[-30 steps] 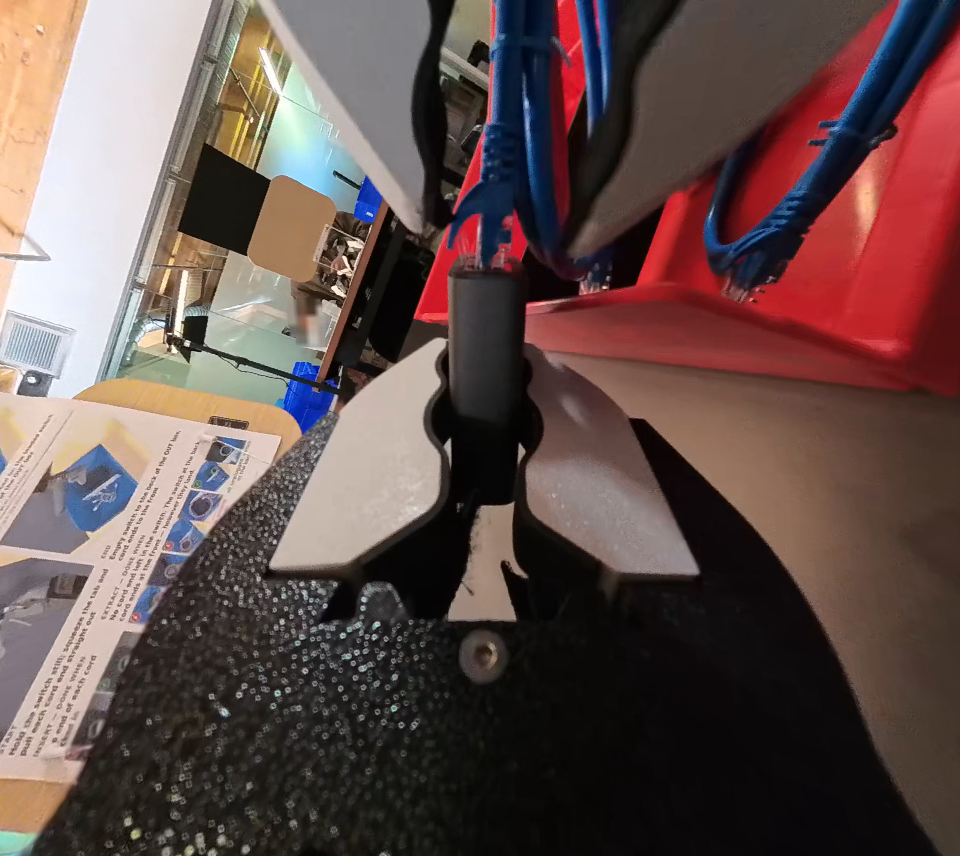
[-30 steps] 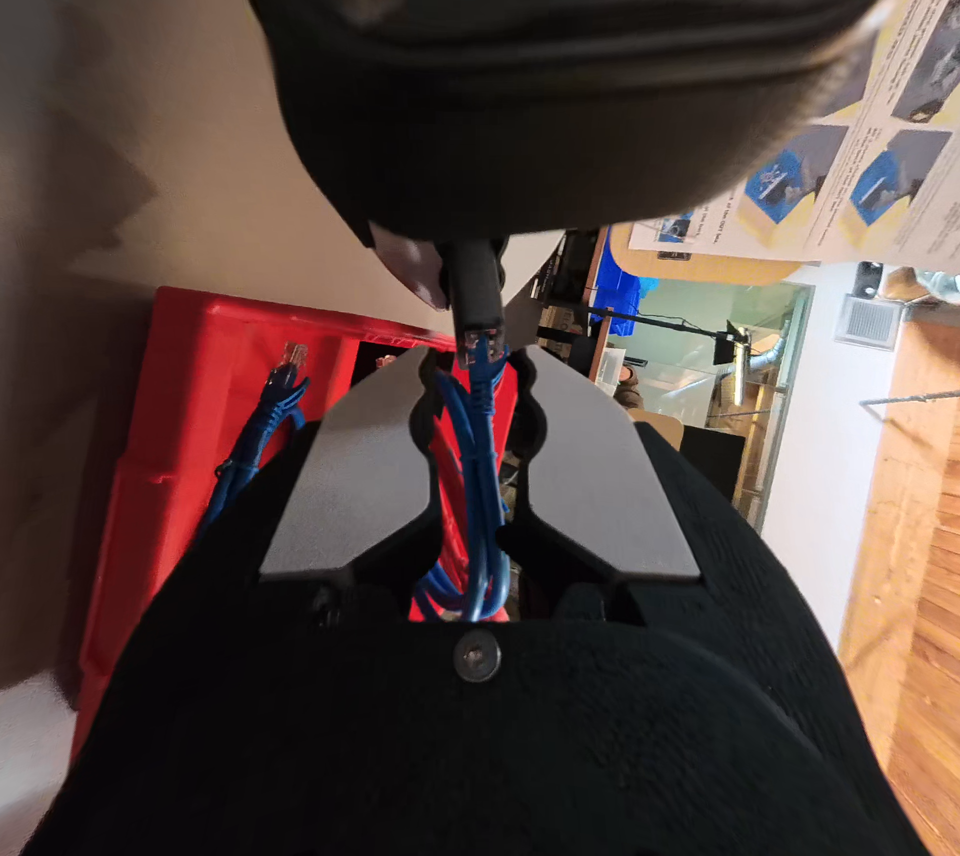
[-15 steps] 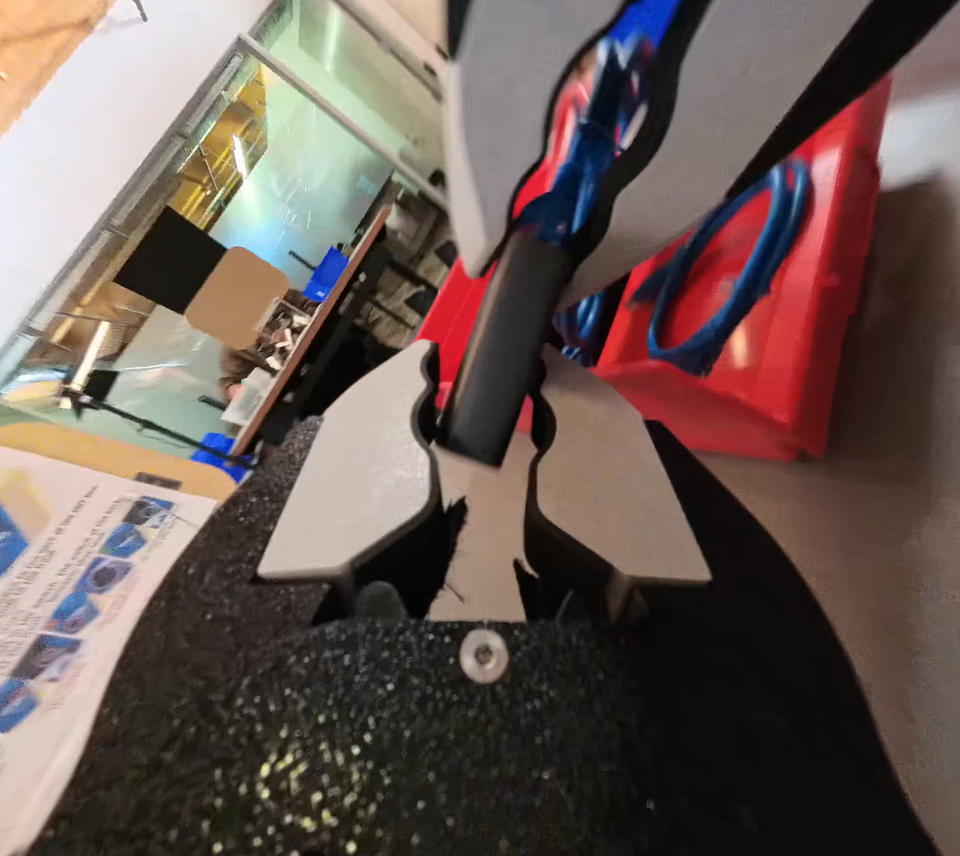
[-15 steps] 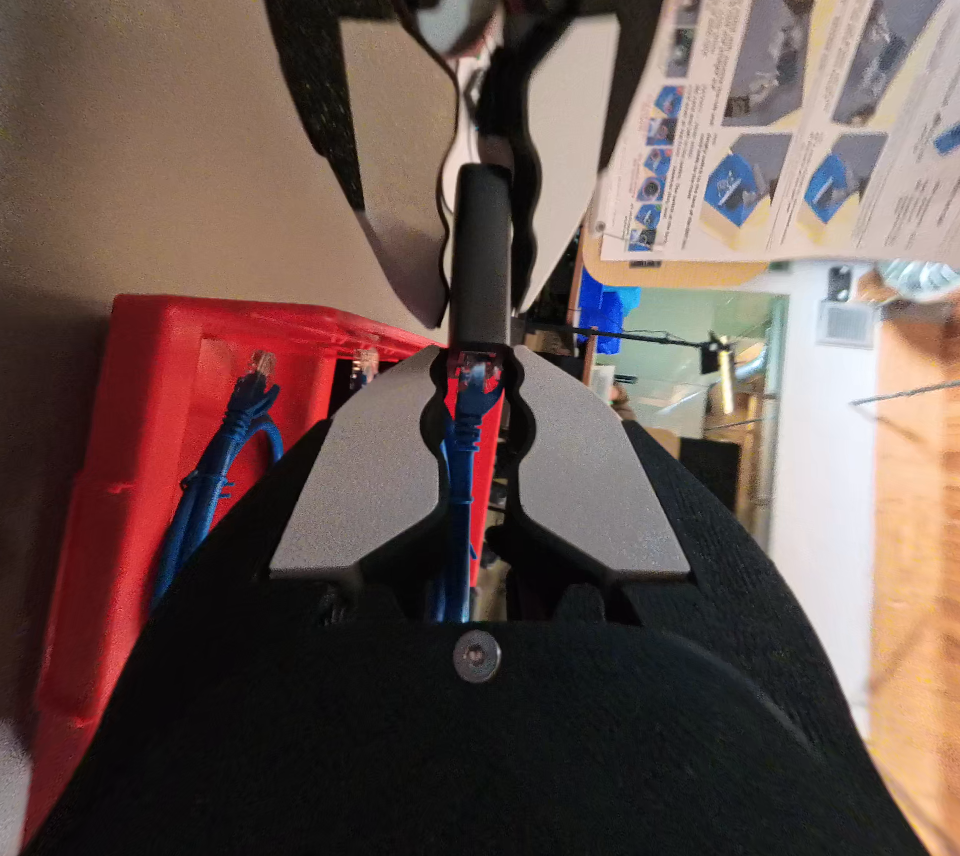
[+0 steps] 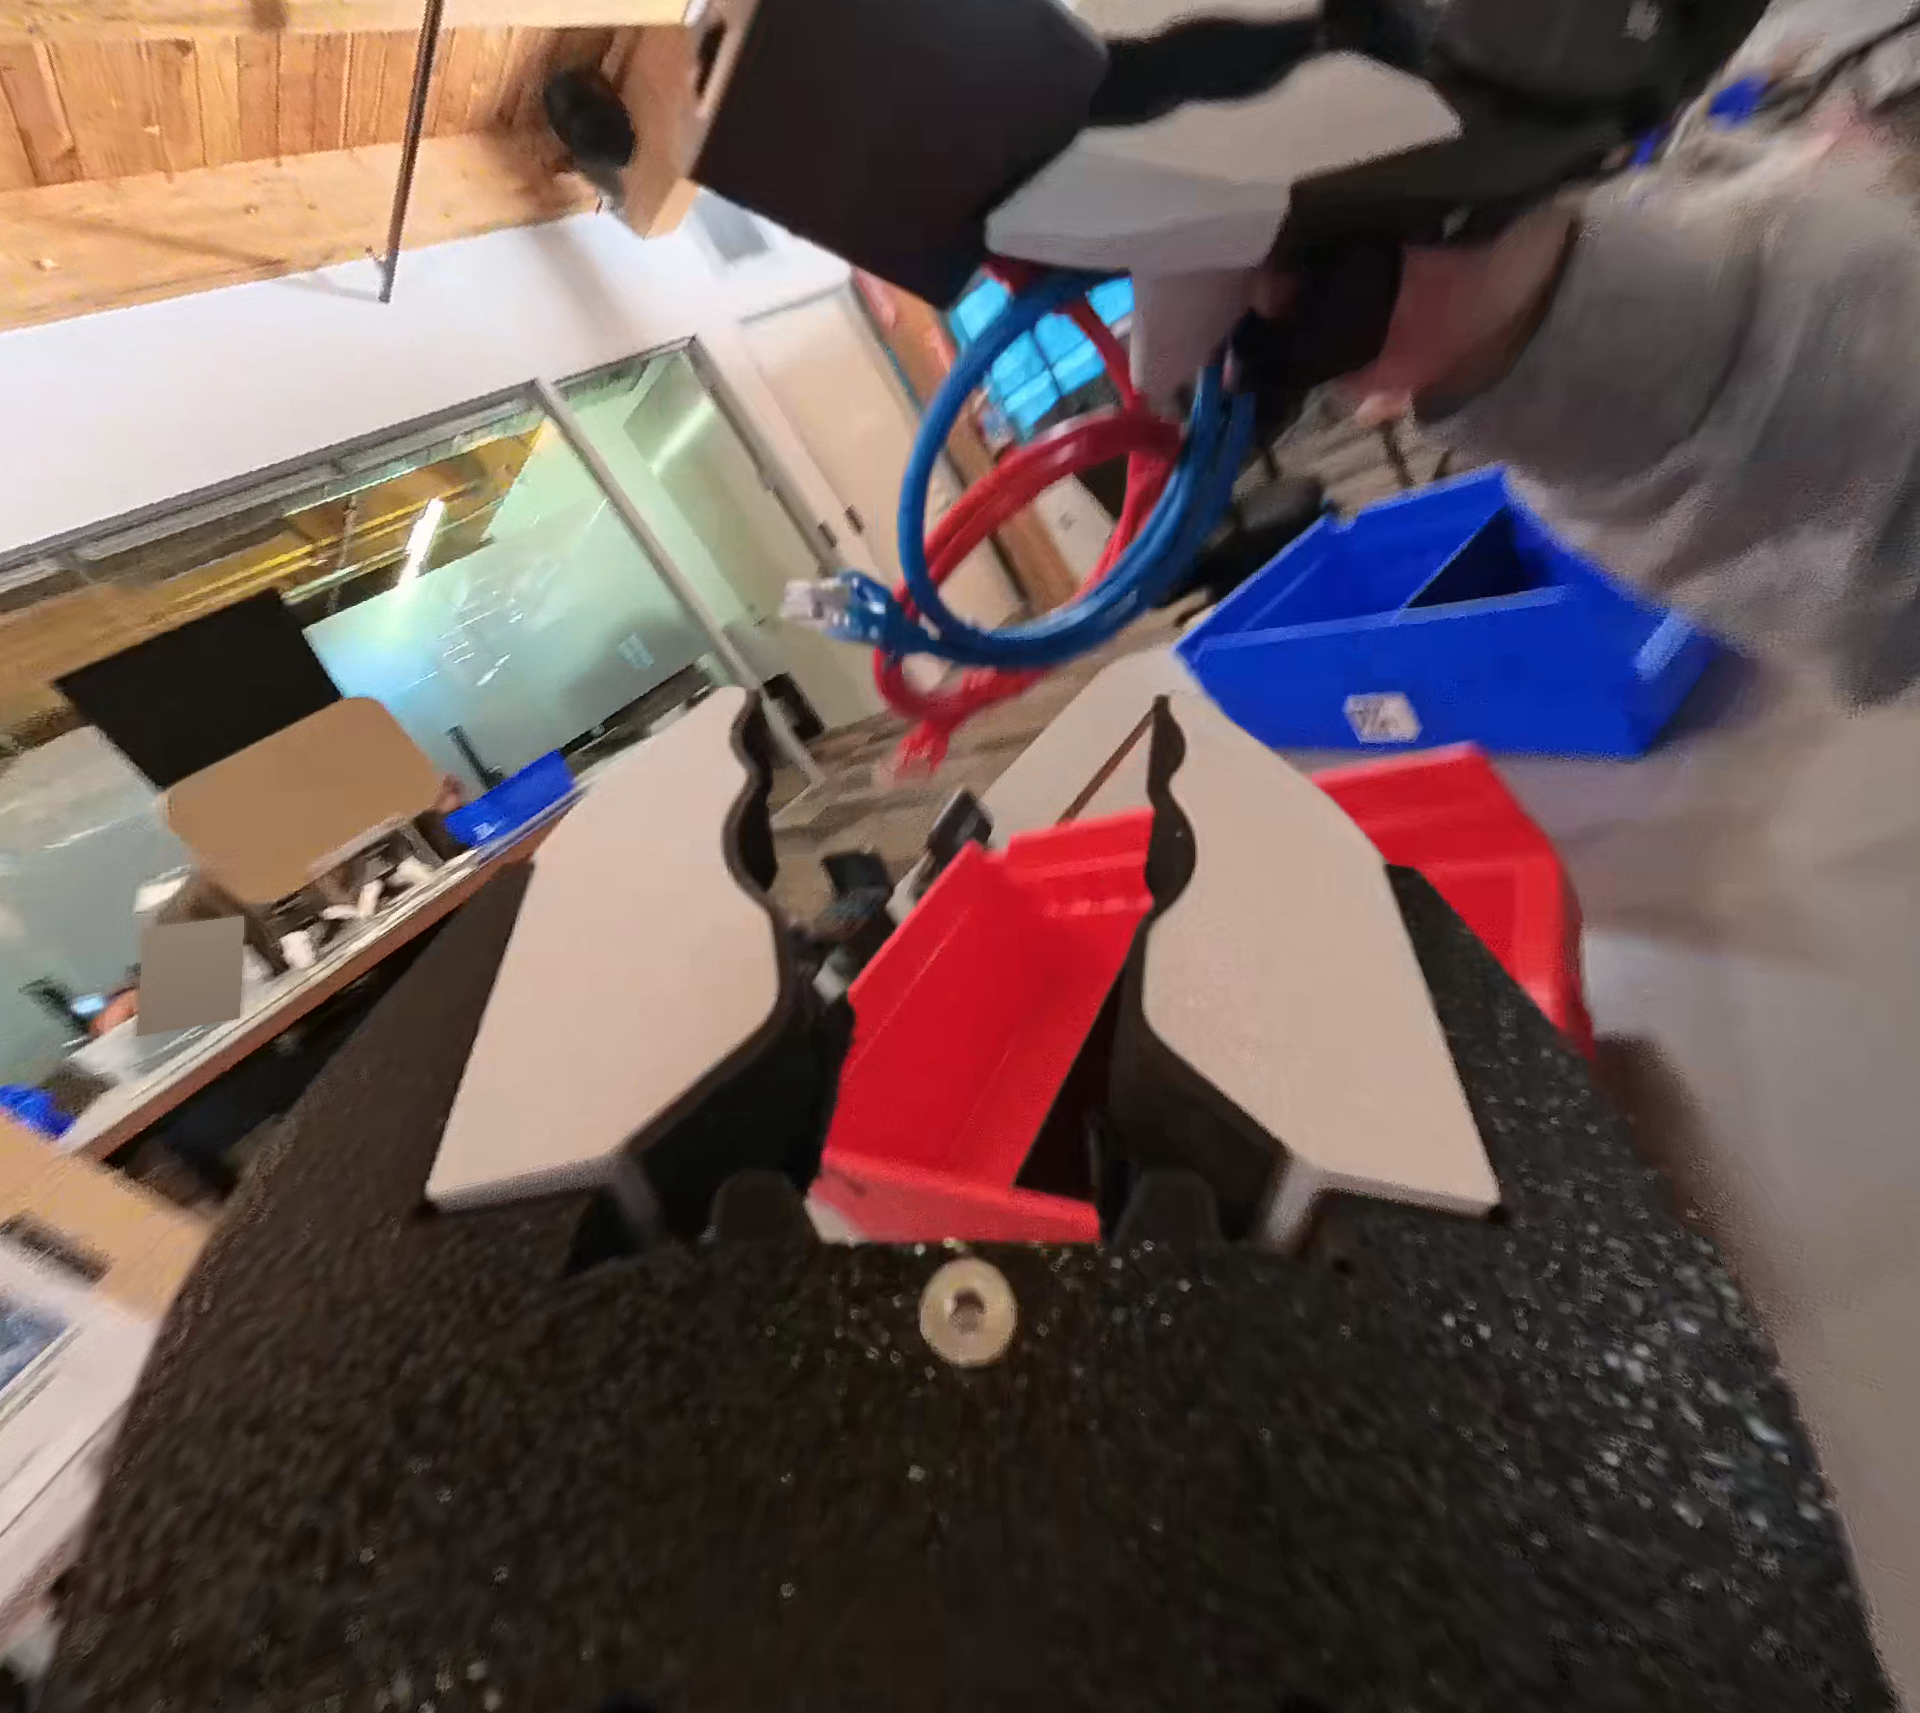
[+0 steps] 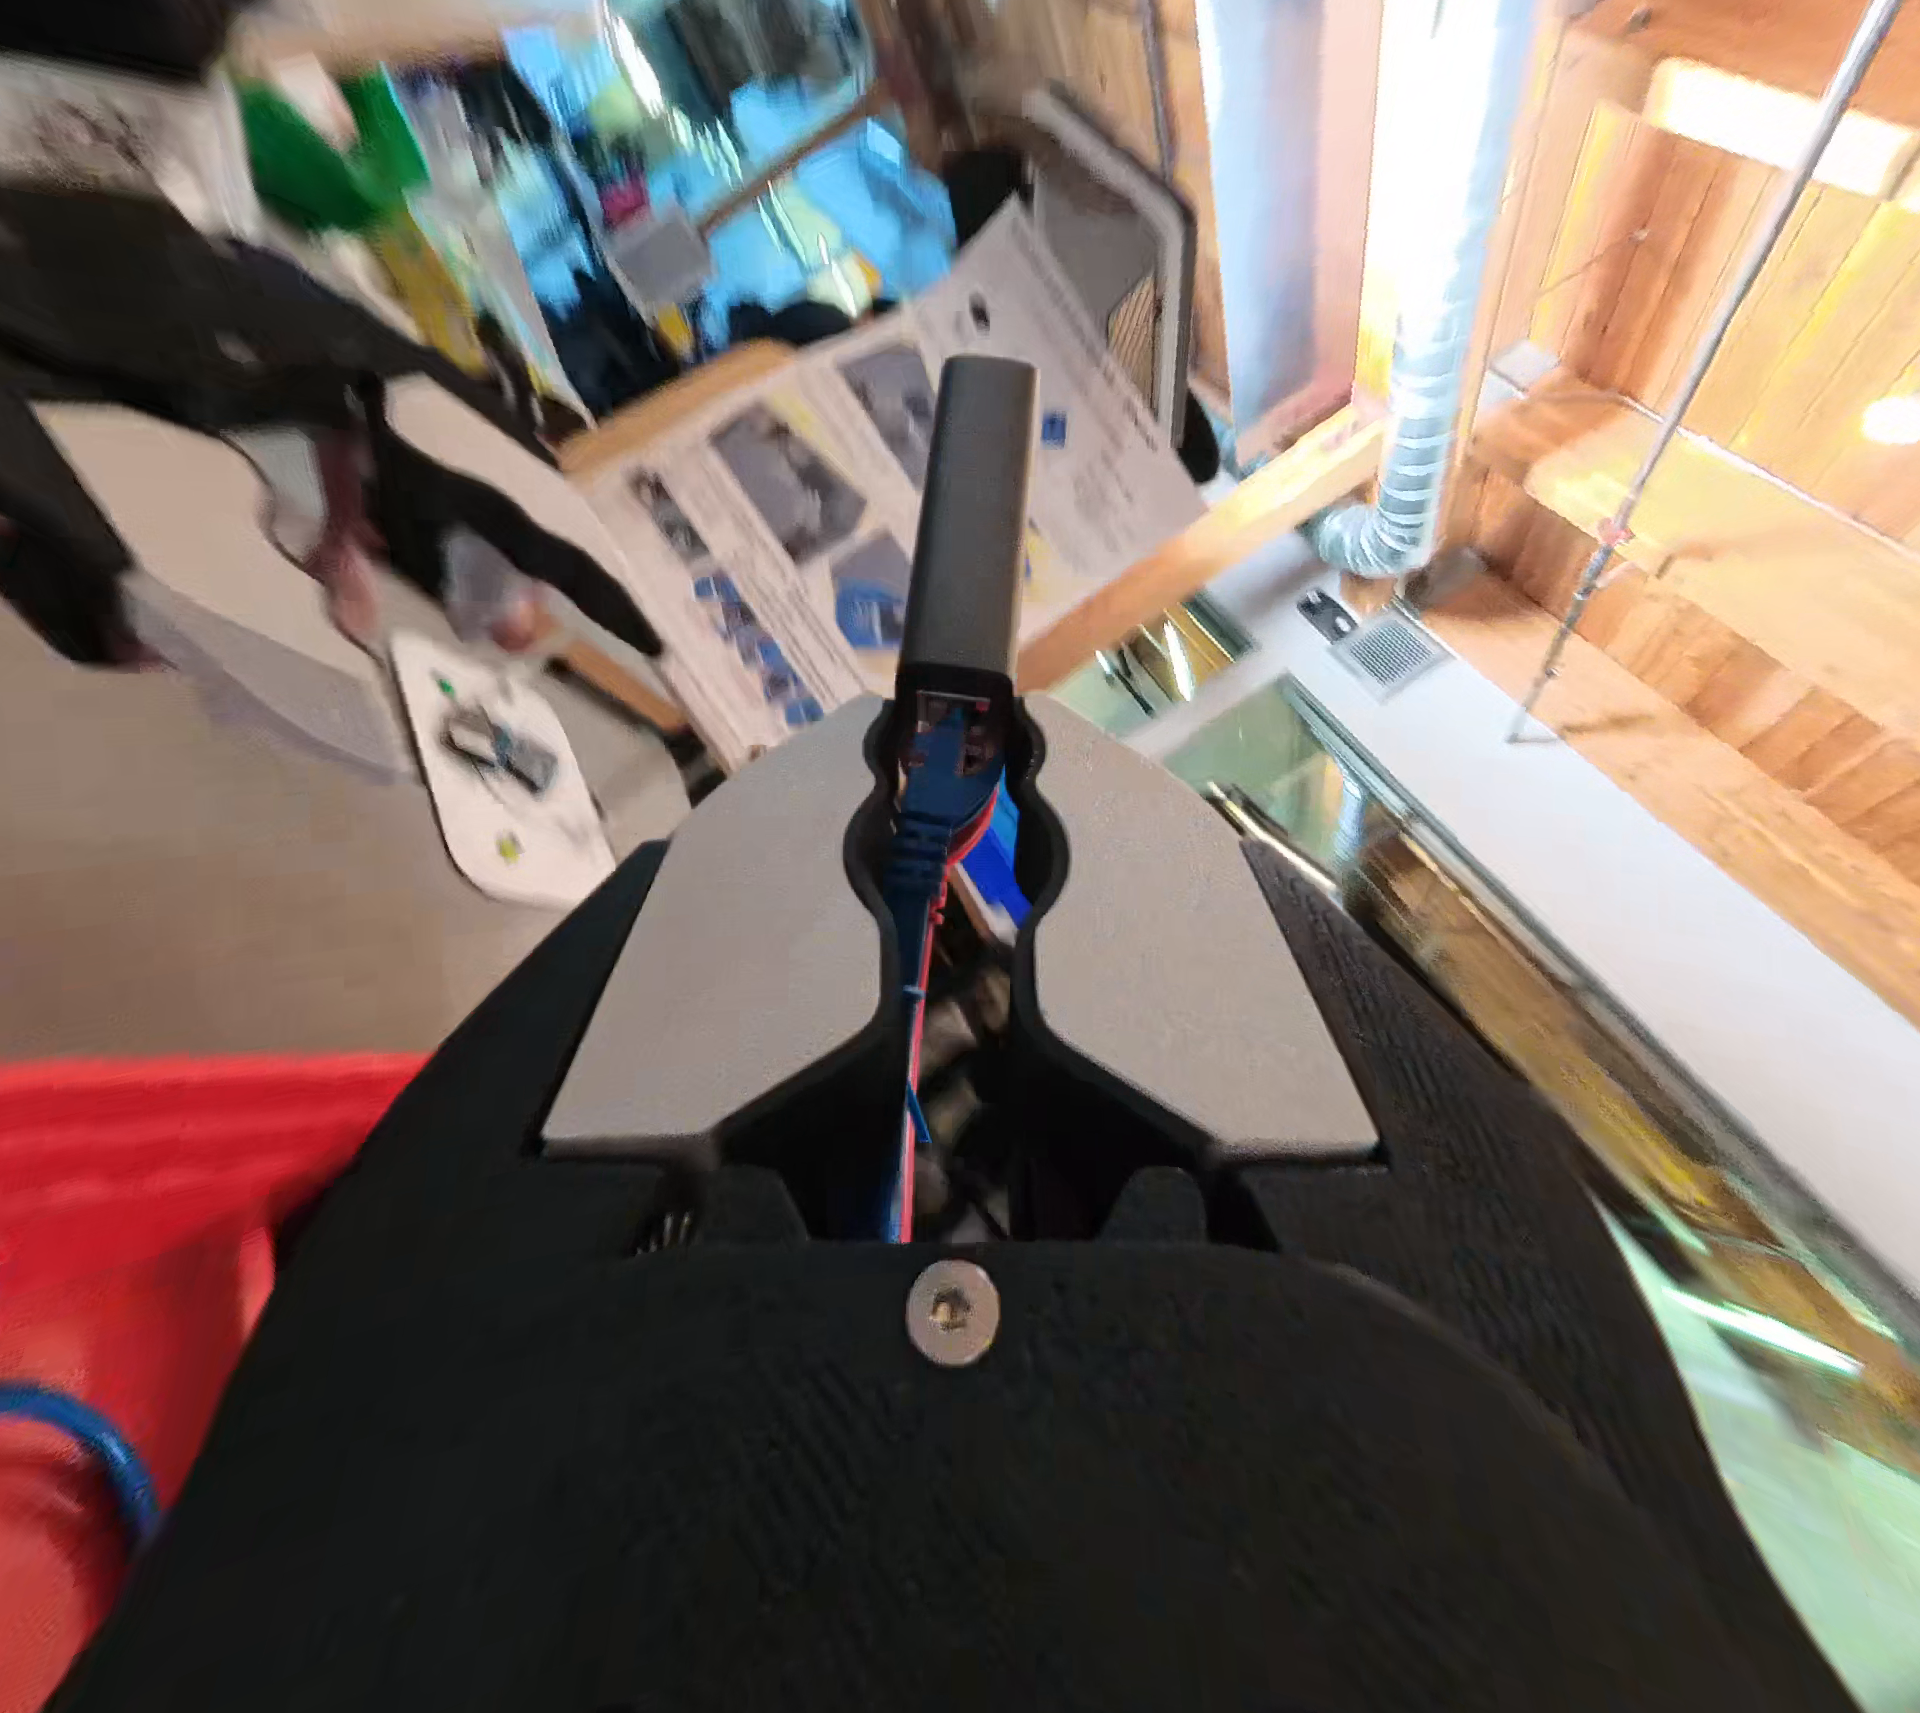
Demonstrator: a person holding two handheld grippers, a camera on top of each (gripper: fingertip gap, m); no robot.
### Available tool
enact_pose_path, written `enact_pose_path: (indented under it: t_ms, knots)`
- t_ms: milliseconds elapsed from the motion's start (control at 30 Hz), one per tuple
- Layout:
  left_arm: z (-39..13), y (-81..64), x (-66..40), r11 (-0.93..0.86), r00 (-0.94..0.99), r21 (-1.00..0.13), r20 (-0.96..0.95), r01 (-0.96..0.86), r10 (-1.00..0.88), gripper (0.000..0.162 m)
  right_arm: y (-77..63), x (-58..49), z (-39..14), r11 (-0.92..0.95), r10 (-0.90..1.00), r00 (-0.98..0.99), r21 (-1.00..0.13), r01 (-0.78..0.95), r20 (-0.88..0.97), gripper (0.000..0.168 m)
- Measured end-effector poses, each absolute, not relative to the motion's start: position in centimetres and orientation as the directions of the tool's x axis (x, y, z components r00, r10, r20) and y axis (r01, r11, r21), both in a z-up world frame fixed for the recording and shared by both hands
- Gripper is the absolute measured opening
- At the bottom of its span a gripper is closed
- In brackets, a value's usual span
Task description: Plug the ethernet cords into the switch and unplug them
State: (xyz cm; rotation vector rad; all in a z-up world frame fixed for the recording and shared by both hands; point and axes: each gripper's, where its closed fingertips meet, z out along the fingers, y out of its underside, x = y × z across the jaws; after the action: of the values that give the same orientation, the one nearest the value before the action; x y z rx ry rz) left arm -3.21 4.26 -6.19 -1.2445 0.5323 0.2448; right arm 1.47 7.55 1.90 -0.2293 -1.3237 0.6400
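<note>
our left gripper (image 5: 951,816) is standing wide and empty over the red bin (image 5: 977,1009), with the blue bin (image 5: 1455,635) beyond it. our right gripper (image 6: 951,718) is clamping narrow on a blue cable (image 6: 920,842) plugged into a black box (image 6: 966,520); blue and red loops (image 5: 1049,541) are dangling below it.

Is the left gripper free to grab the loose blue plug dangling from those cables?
Probably yes. The left gripper is open and empty, and the blue plug hangs in open air just beyond its tips, with nothing between. The right gripper holds the cables above.
</note>
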Motion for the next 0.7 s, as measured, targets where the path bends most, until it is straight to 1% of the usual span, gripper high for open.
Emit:
enact_pose_path:
  t_ms: [100,167,233,300,367,400,467,533,600,633,700]
  knots:
    - [-2.0,4.3,-1.7,0.385,0.878,-0.864,-0.426,-0.324,-0.219,0.076,6.2,2.7,3.3,0.65,0.668,-0.022,-0.598,-0.469,0.744,0.018]
    - [0.0,4.2,-0.4,0.412,0.863,-0.876,-0.396,-0.252,-0.314,0.076,5.3,3.2,2.9,0.57,0.687,-0.117,-0.631,-0.526,0.718,0.018]
    - [1.1,4.2,0.5,0.416,0.837,-0.882,-0.391,-0.221,-0.384,0.074,4.5,3.5,2.3,0.518,0.687,-0.183,-0.651,-0.554,0.703,0.018]
    - [1.2,4.4,1.2,0.414,0.804,-0.878,-0.419,-0.241,-0.421,0.063,3.8,3.7,1.6,0.485,0.684,-0.23,-0.667,-0.566,0.692,0.018]
    - [1.1,4.3,2.1,0.425,0.776,-0.873,-0.434,-0.238,-0.457,0.059,3.2,3.7,0.8,0.454,0.677,-0.28,-0.686,-0.568,0.68,0.018]
    - [1.0,4.1,2.6,0.438,0.759,-0.869,-0.441,-0.229,-0.478,0.053,3.0,3.7,0.4,0.443,0.674,-0.302,-0.695,-0.566,0.675,0.018]
    - [0.2,3.7,3.6,0.452,0.721,-0.858,-0.473,-0.245,-0.507,0.033,3.0,3.6,-0.1,0.415,0.68,-0.329,-0.714,-0.563,0.655,0.018]
    - [-0.6,3.8,3.5,0.414,0.74,-0.859,-0.485,-0.302,-0.466,0.03,3.3,3.6,-0.8,0.389,0.683,-0.381,-0.753,-0.531,0.623,0.019]
    - [-1.8,3.9,3.1,0.326,0.758,-0.864,-0.497,-0.384,-0.423,0.023,4.0,3.3,-1.9,0.383,0.69,-0.442,-0.807,-0.45,0.574,0.021]
    - [-2.4,4.0,2.5,0.273,0.779,-0.856,-0.513,-0.438,-0.361,0.022,4.6,3.1,-2.2,0.4,0.703,-0.433,-0.817,-0.416,0.565,0.023]
    - [-3.6,4.0,0.9,0.147,0.777,-0.807,-0.591,-0.572,-0.216,0.02,5.4,3.2,-2.6,0.465,0.707,-0.387,-0.801,-0.377,0.592,0.031]
